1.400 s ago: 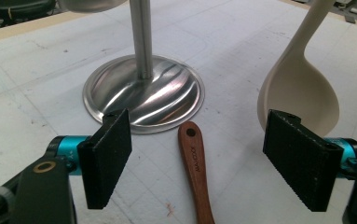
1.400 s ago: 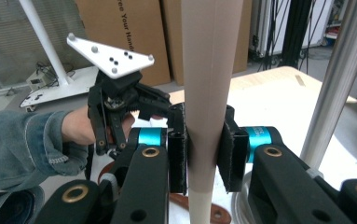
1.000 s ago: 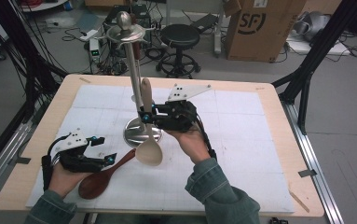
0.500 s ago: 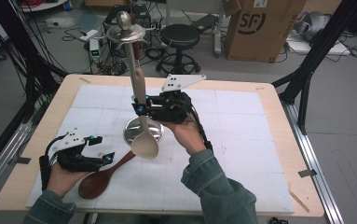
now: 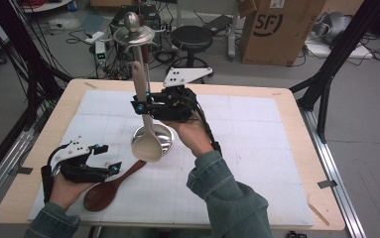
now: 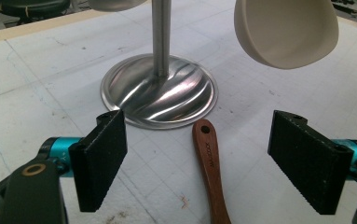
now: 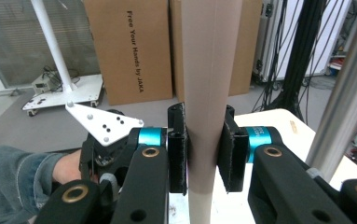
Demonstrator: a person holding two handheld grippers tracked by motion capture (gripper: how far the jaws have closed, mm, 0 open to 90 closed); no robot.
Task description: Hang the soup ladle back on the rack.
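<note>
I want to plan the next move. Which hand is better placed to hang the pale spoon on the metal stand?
The right. The right tongs are shut on the pale spoon, held upright beside the metal stand. The left tongs are open, low over the brown spoon on the table.

Beyond the tool we see a black round stool (image 5: 191,38) on the floor, with a brown cardboard box (image 5: 276,29) to its right. Tangled cables (image 5: 81,29) lie left of the stool. Under everything, the worktop (image 5: 296,148) carries a white gridded mat (image 5: 257,163).
</note>
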